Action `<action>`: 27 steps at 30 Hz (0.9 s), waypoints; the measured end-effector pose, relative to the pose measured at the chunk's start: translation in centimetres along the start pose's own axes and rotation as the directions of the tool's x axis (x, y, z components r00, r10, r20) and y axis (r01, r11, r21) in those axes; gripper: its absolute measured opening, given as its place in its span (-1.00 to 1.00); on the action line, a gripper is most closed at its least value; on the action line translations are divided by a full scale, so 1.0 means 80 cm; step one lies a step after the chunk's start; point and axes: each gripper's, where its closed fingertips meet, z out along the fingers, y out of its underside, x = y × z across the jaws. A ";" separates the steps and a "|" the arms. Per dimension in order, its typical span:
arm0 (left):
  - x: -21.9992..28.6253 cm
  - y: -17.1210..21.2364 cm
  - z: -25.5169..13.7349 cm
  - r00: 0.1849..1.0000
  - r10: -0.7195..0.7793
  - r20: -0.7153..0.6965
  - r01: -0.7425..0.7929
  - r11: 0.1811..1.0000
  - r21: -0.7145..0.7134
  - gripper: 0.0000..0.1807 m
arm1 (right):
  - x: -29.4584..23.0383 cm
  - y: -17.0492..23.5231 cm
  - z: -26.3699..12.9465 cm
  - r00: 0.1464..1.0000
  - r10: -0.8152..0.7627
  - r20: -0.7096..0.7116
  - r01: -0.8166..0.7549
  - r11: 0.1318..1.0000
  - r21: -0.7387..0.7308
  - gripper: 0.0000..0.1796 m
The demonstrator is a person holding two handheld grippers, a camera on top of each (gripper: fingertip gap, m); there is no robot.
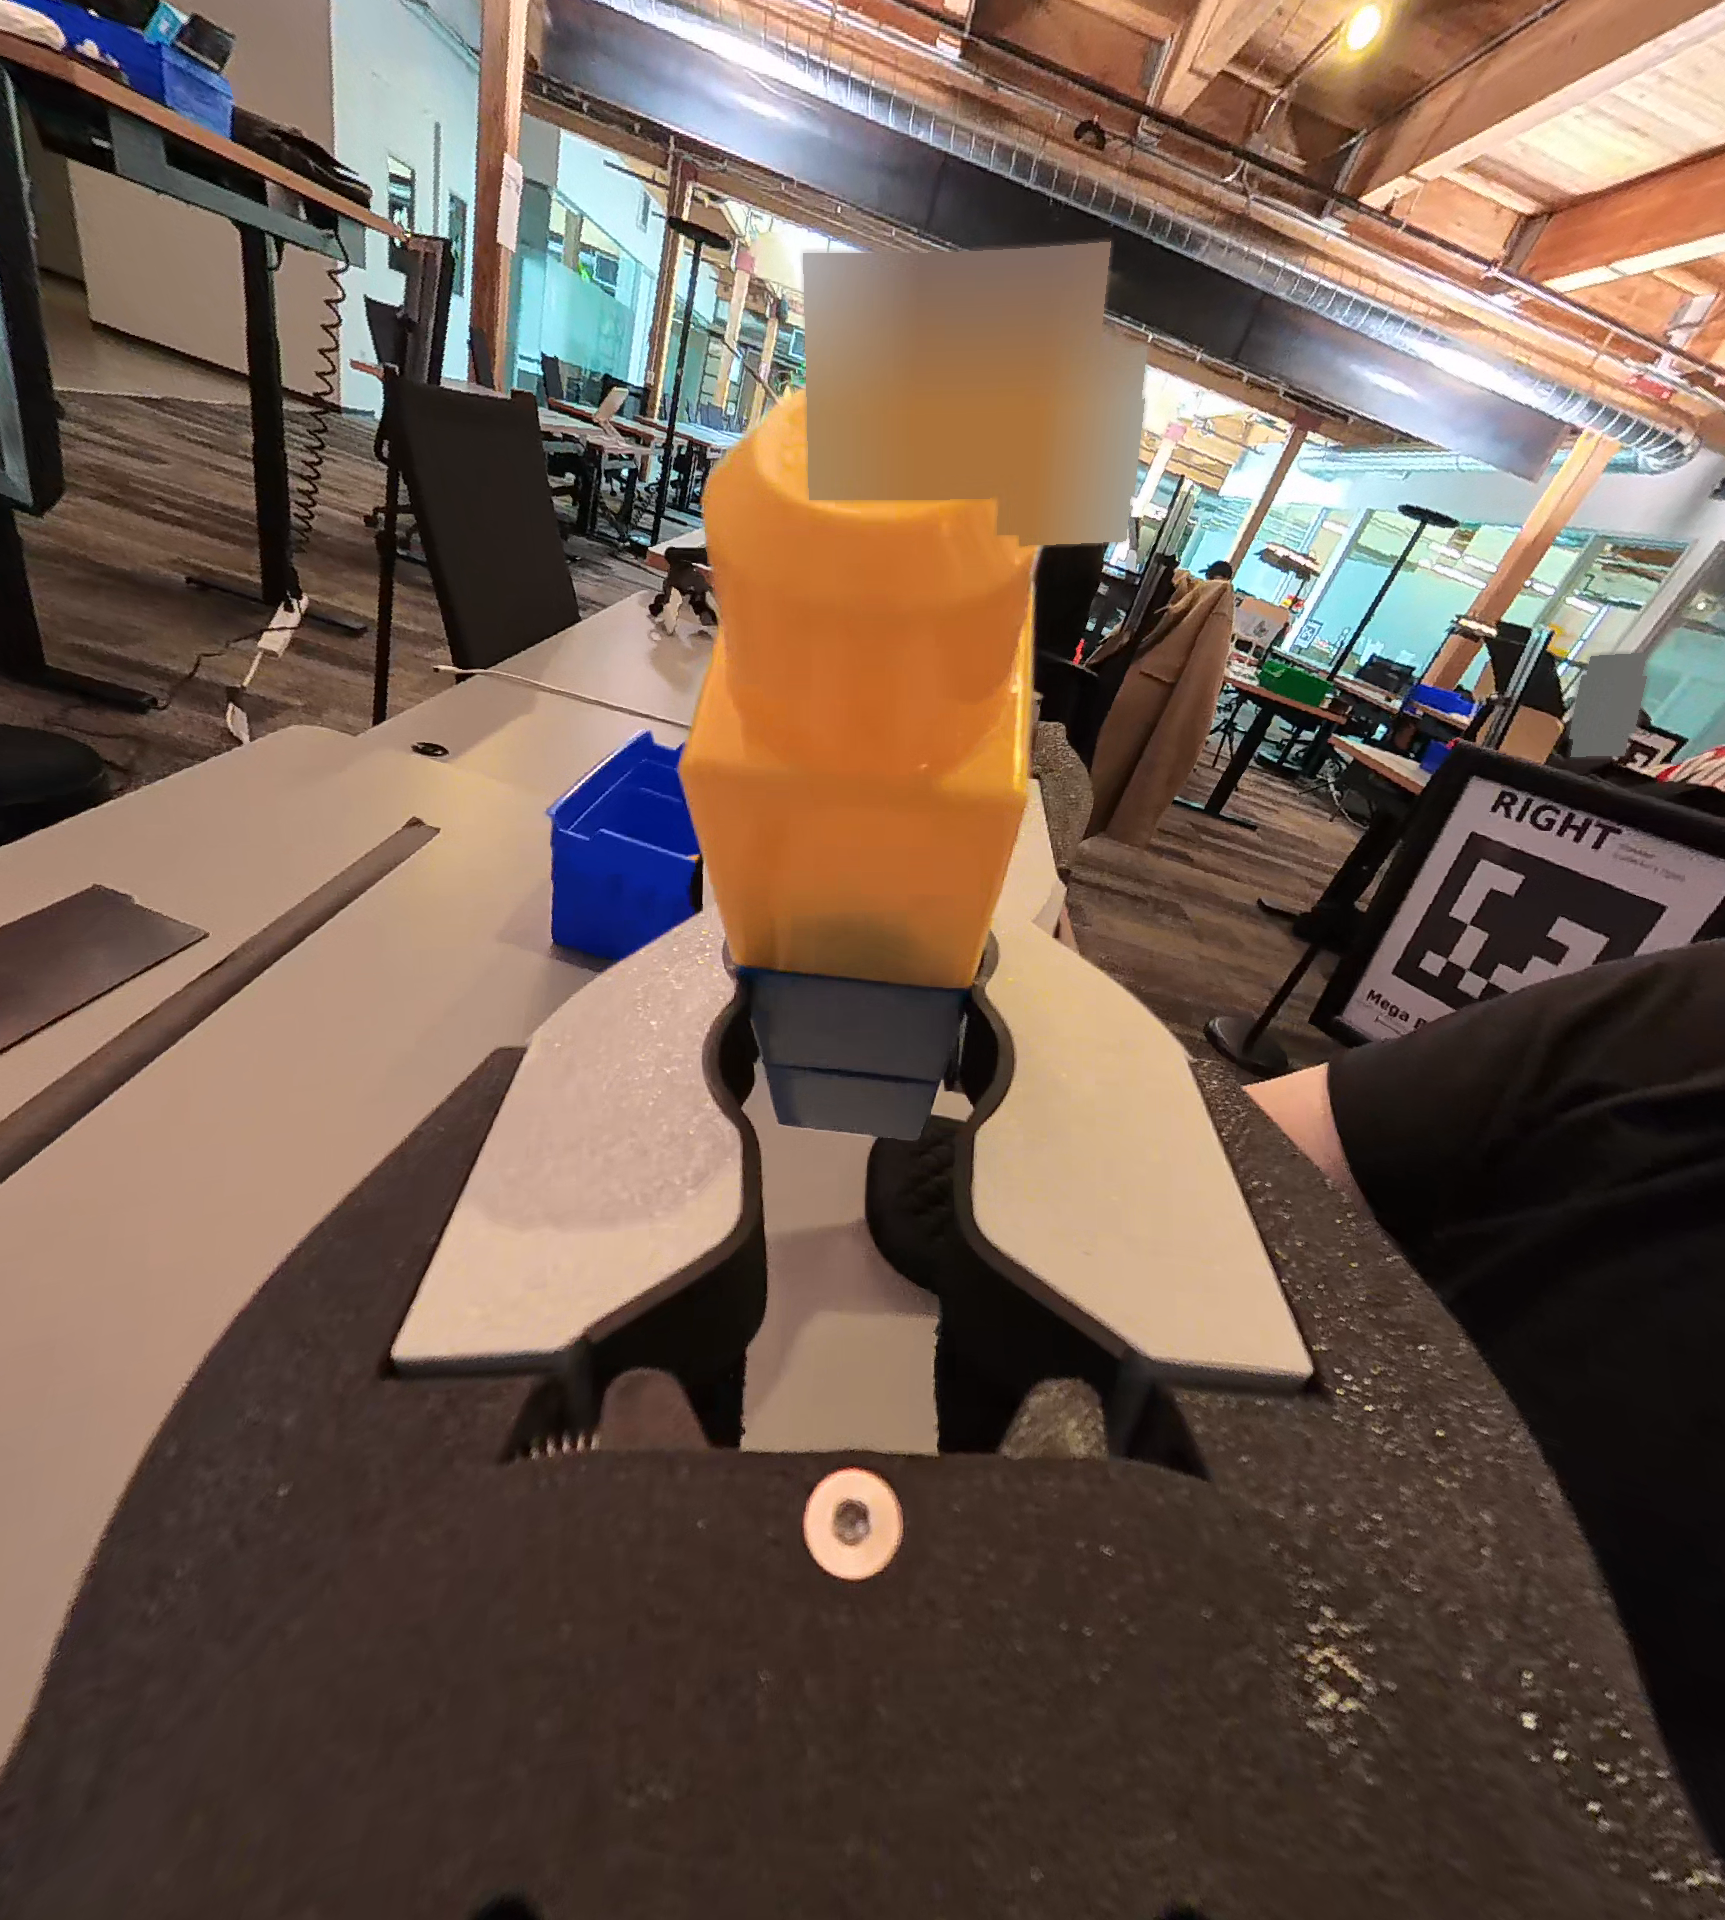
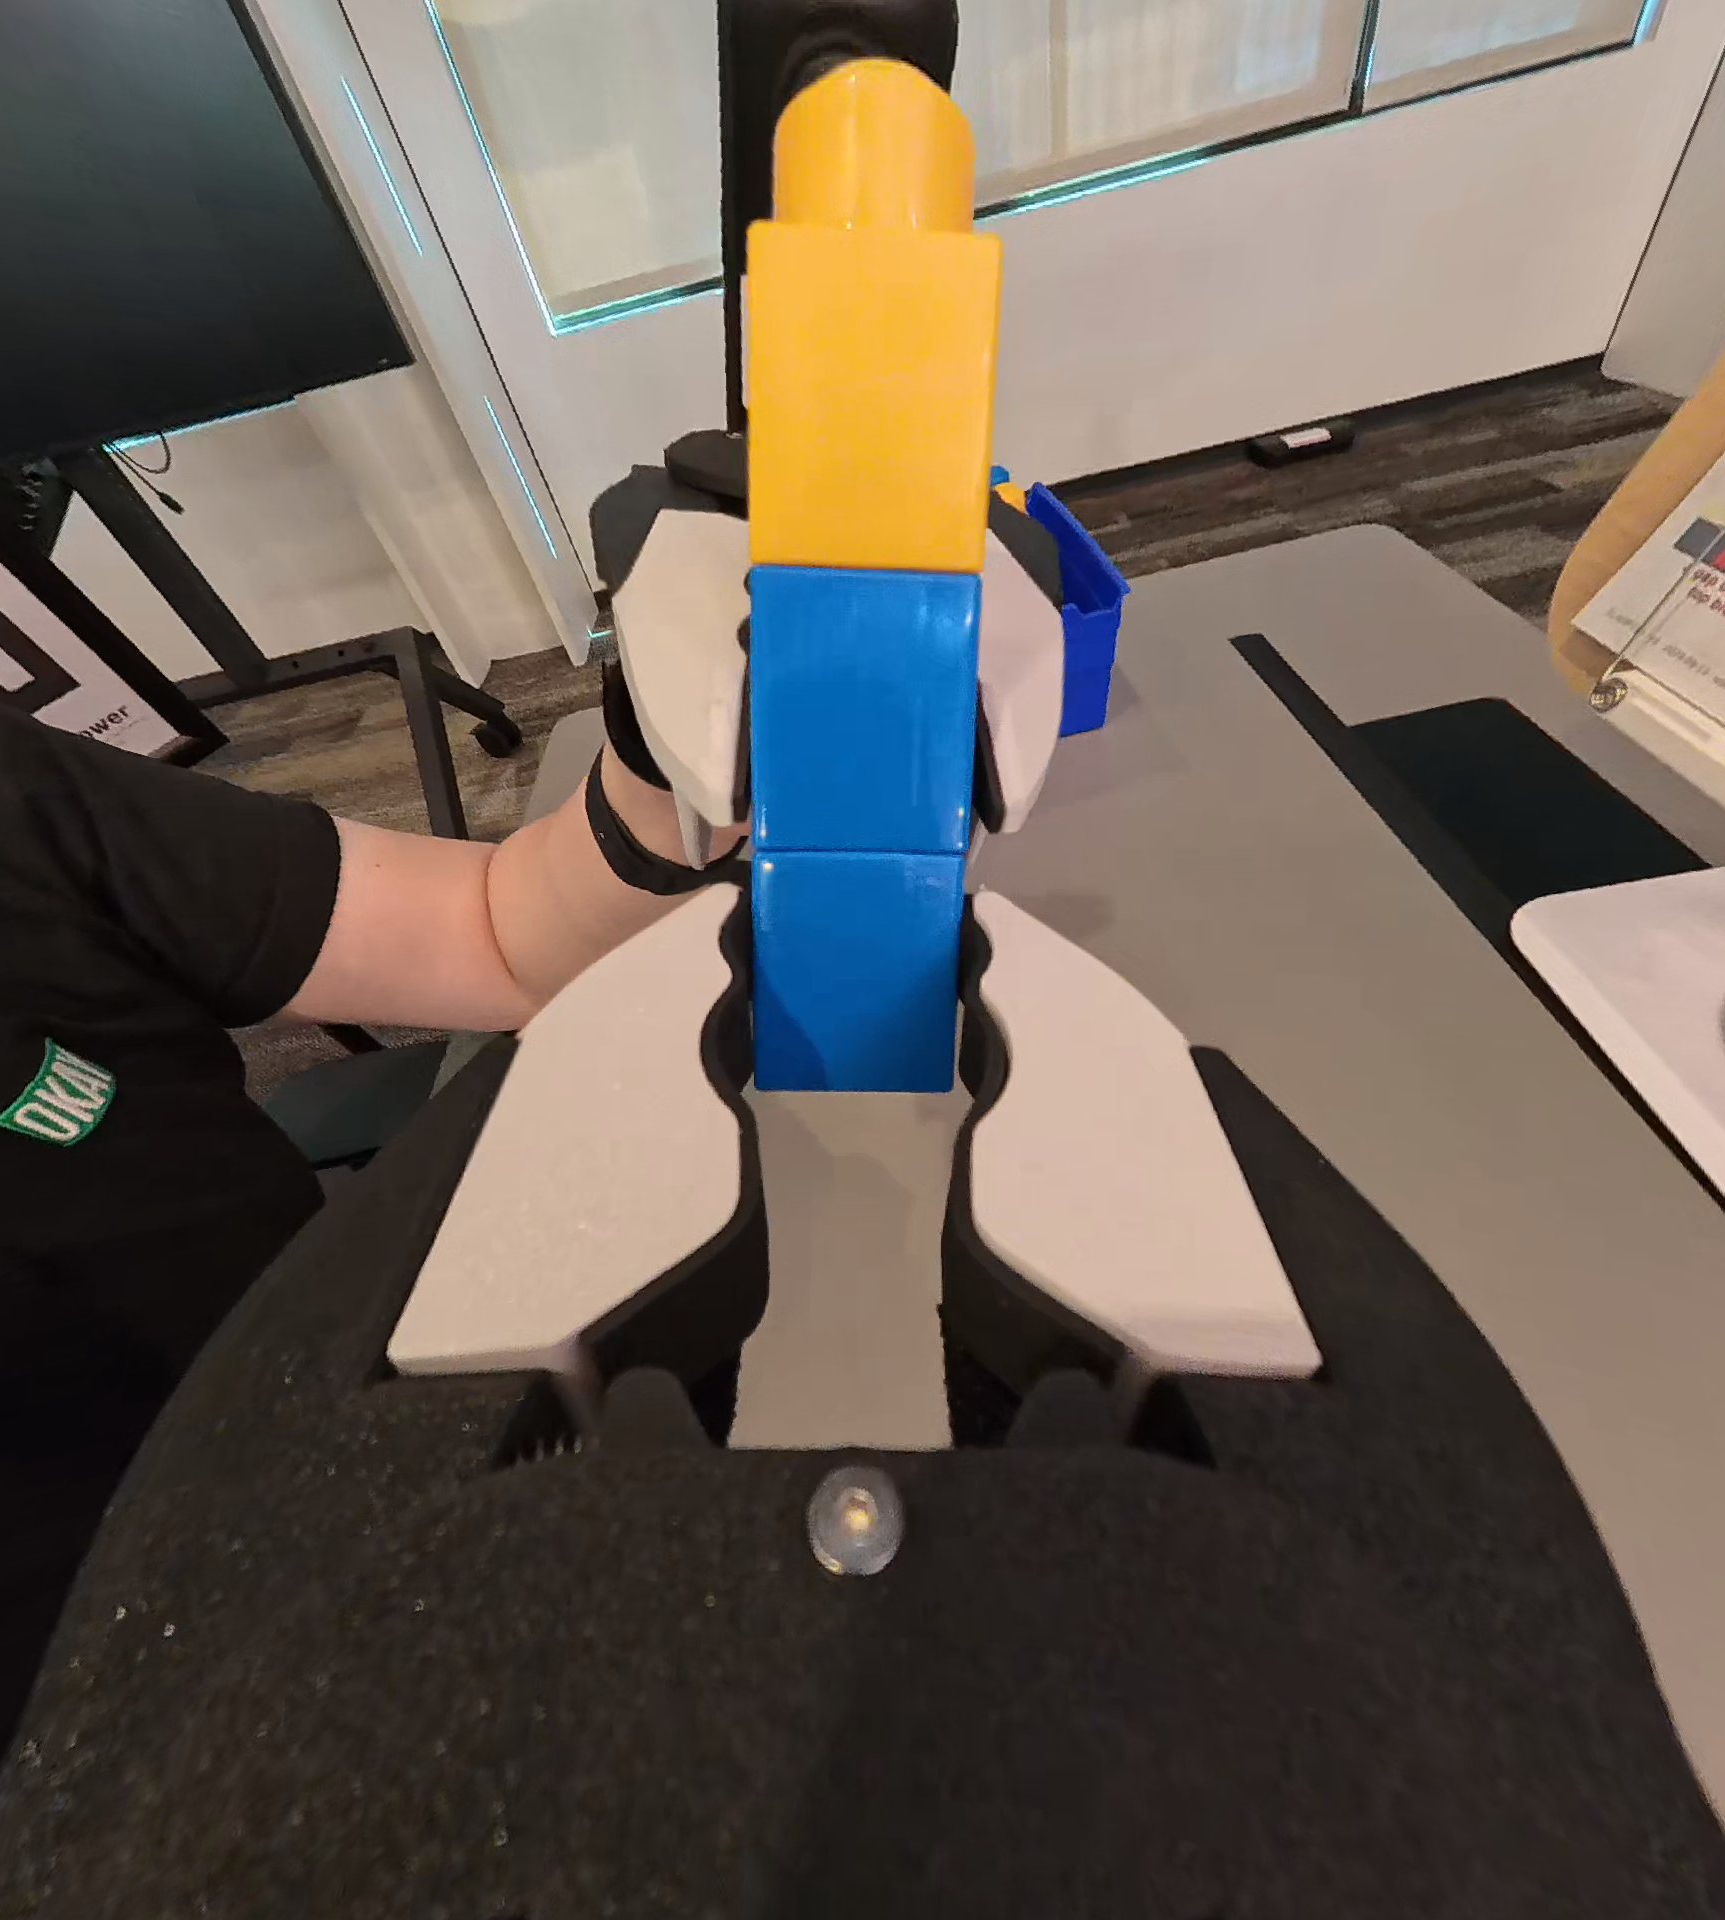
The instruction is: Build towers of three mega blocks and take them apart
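Observation:
A tower of three mega blocks is held above the grey table (image 2: pixel 1357 1143): a yellow block (image 2: pixel 873 395) on top, a blue block (image 2: pixel 863 707) in the middle and a blue block (image 2: pixel 853 966) at the bottom. My right gripper (image 2: pixel 853 987) is shut on the bottom blue block. My left gripper (image 2: pixel 863 717), reaching in from the far side, is shut on the middle blue block. In the left wrist view my left gripper (image 1: pixel 853 1039) clamps the blue block (image 1: pixel 853 1013), with the yellow block (image 1: pixel 847 810) looming above it.
A blue bin (image 1: pixel 619 862) stands on the table behind the tower and also shows in the right wrist view (image 2: pixel 1081 623). A framed marker sign (image 1: pixel 1523 914) stands to the right. An instruction card in a clear stand (image 2: pixel 1720 582) sits on a white board (image 2: pixel 1668 987). A person's forearm (image 2: pixel 442 914) reaches in from the left.

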 end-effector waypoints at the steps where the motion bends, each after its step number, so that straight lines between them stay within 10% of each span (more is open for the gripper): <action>1: -0.001 0.000 -0.001 1.000 -0.012 -0.003 0.012 1.000 0.006 -0.60 | 0.000 0.000 0.001 1.000 0.010 0.001 -0.010 1.000 0.002 -0.61; 10: -0.011 -0.014 -0.008 0.999 -0.051 0.002 0.051 0.994 0.099 -0.60 | 0.006 0.000 0.005 0.995 0.100 -0.008 -0.100 0.995 0.010 -0.61; 13: -0.024 -0.070 -0.075 0.997 -0.074 0.014 0.066 0.943 0.325 -0.60 | 0.025 0.038 0.003 0.992 0.054 -0.111 -0.072 0.984 -0.163 -0.61; 19: -0.025 -0.081 -0.153 0.982 0.026 0.186 -0.069 0.971 0.229 -0.60 | 0.056 0.020 -0.089 0.940 0.045 -0.337 -0.082 0.992 -0.096 -0.61; 23: -0.017 -0.082 -0.149 0.987 0.040 0.157 -0.074 0.973 0.219 -0.60 | 0.106 0.075 -0.307 0.537 0.086 -0.839 -0.234 0.971 -0.050 -0.60; 27: -0.016 -0.070 -0.132 0.995 0.014 0.100 -0.033 0.982 0.187 -0.60 | 0.109 0.219 -0.493 0.069 0.368 -0.927 -0.480 0.827 0.292 -0.60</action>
